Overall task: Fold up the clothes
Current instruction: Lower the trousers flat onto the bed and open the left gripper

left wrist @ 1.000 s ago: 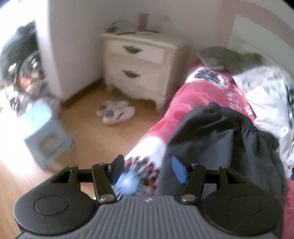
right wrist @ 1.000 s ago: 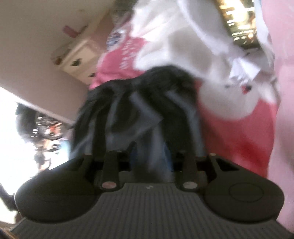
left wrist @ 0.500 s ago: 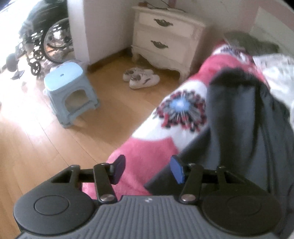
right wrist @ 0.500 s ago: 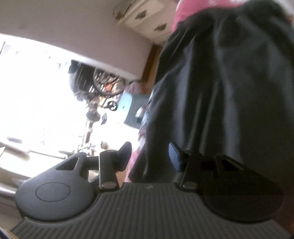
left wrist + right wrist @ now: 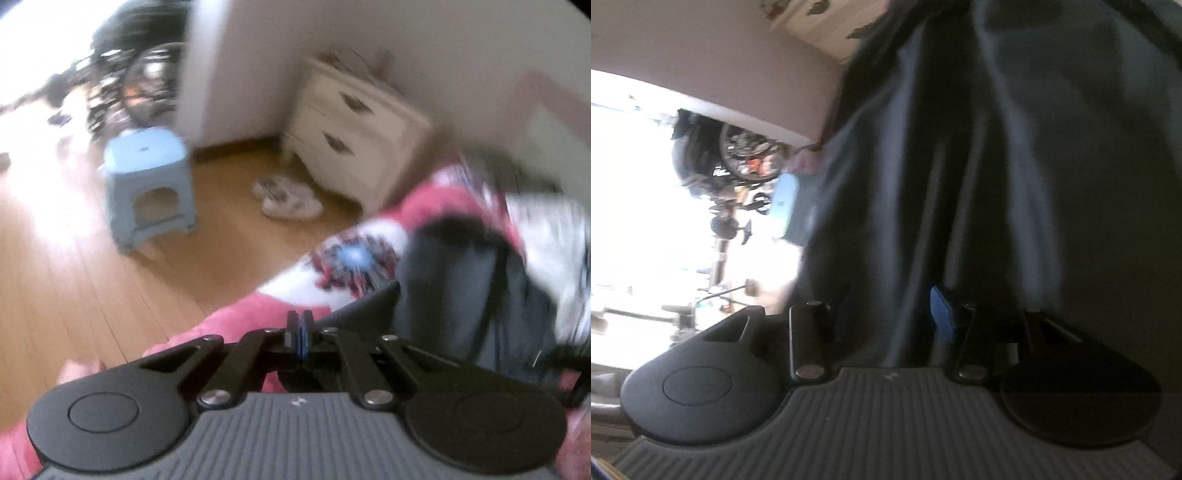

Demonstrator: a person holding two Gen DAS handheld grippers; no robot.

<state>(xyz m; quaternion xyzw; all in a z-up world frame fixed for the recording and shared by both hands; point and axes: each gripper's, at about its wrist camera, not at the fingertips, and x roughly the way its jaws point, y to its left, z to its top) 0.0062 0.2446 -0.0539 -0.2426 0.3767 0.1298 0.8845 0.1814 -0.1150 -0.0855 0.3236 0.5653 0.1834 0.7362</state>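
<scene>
Readable text: none in either view.
Left gripper (image 5: 300, 334) body: small pale mark at centre of the ribbed housing, too blurred to read.
Right gripper (image 5: 888, 310) body: faint pale mark in the same spot, unreadable.
Bed cover (image 5: 354, 258): flower pattern only, no lettering.
Dark garment (image 5: 997, 166): no label or print showing.

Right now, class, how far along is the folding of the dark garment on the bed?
Done: no fold shows; the dark garment lies rumpled on the pink blanket.
In hand: the left gripper is shut at its corner, pinch unclear; the right gripper is open, with cloth between its jaws.
Left: grip, fold, then the white clothes.
</scene>
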